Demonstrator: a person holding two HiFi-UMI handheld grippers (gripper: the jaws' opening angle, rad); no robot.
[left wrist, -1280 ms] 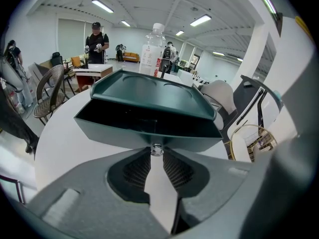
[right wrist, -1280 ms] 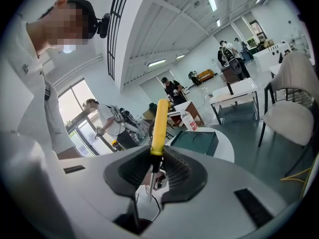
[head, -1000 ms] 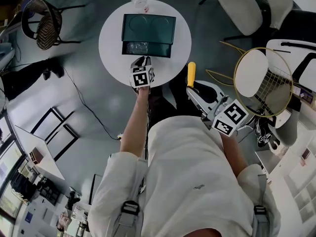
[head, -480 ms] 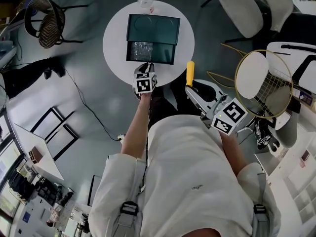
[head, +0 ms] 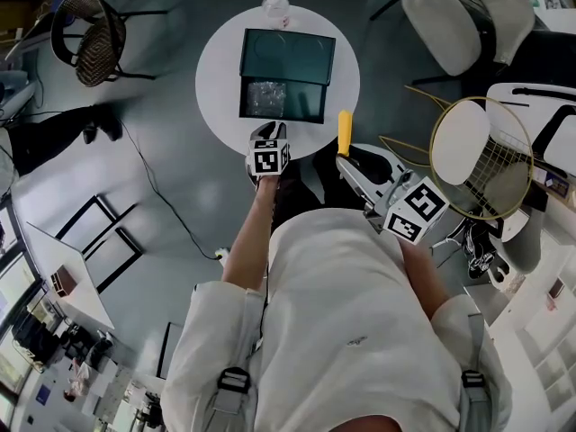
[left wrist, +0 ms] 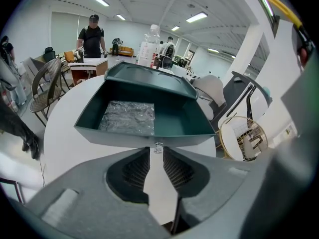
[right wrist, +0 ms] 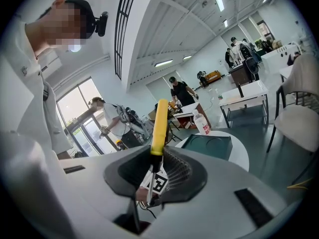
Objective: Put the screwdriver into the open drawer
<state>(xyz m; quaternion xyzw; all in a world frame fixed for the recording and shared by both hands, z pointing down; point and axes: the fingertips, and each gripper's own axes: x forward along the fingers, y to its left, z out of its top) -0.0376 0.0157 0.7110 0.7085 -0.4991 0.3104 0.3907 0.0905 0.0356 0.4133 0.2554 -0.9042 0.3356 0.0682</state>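
Note:
A dark green drawer box stands on a round white table. Its drawer is pulled out toward me, with crinkled clear plastic lying inside. My left gripper is at the table's near edge, its tips shut on the drawer's small knob. To the right and off the table, my right gripper is shut on the screwdriver. The yellow handle sticks out beyond the jaws, and the thin shaft runs back between them.
A plastic bottle stands at the table's far edge. A wicker chair is at the left, a white chair at the upper right and a gold wire-frame stool at the right. People stand by desks in the background.
The drawer has slid further out of the box toward me, with the left gripper drawing back along with it. The right gripper still holds the screwdriver beside the table.

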